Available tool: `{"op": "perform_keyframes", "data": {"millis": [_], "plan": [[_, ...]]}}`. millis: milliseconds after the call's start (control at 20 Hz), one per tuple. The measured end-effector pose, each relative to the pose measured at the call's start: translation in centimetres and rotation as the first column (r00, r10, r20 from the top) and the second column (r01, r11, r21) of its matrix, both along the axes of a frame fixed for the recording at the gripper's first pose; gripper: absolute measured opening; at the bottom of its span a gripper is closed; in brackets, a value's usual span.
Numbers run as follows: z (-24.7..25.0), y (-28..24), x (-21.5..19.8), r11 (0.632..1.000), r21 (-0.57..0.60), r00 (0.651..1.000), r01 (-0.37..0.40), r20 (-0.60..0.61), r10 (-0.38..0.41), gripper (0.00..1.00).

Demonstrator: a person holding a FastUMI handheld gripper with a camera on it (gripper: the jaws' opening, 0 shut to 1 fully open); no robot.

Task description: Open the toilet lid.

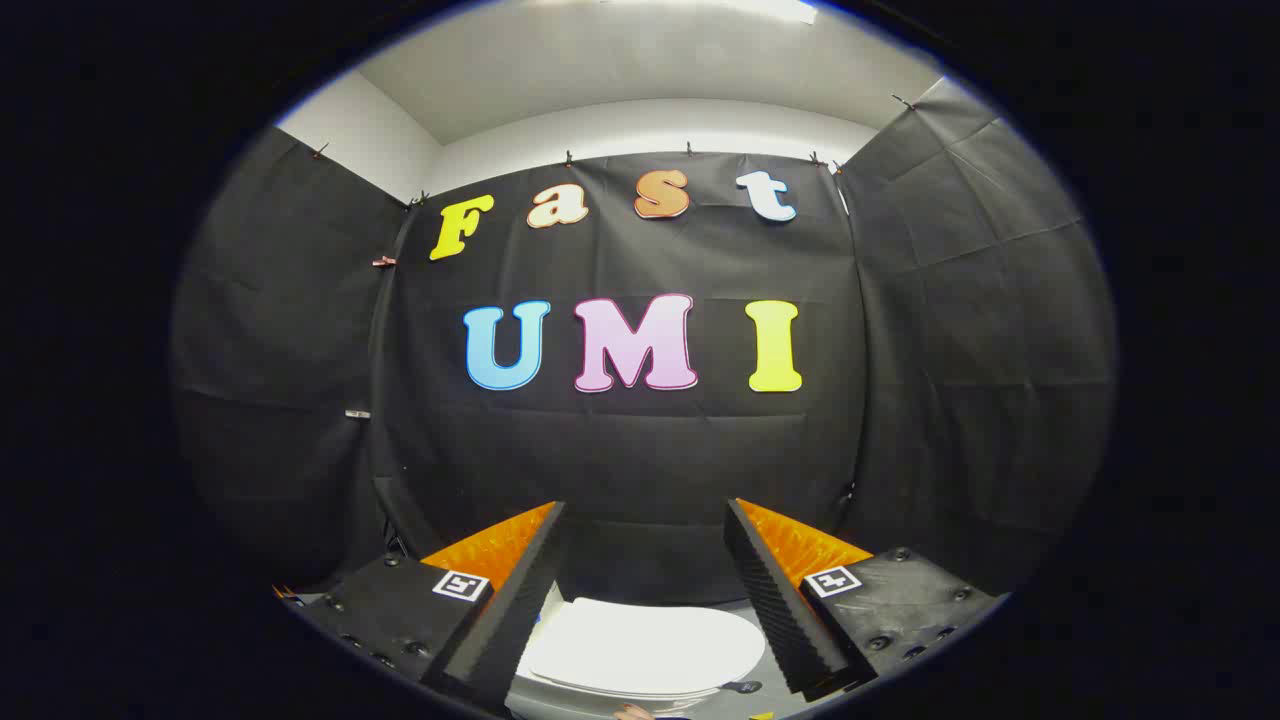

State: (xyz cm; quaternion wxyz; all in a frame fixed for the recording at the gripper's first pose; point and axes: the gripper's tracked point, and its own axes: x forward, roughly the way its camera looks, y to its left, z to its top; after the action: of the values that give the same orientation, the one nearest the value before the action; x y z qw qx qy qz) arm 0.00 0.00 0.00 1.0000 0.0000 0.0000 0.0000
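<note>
You are holding the gripper (645, 510) with its fingers spread wide, gripping nothing. Between and below them the white toilet lid (645, 648) is lying closed and flat. Beyond it the black cloth wall (620, 450) is hanging.

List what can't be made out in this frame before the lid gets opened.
- White oval toilet lid, gripper view: its side edges are hidden behind the open gripper's two fingers; hinge not discernible.
- Toilet bowl and base: hidden under the shut lid and cut off below.
- Small pinkish shape below the lid: cut off, too little showing to identify.
</note>
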Motion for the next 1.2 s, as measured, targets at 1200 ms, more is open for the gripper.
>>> {"op": "perform_keyframes", "data": {"millis": [1200], "plan": [[0.02,-0.51,-0.77,1.0,-0.006,1.0,0.011,0.025,-0.011,0.99]]}}
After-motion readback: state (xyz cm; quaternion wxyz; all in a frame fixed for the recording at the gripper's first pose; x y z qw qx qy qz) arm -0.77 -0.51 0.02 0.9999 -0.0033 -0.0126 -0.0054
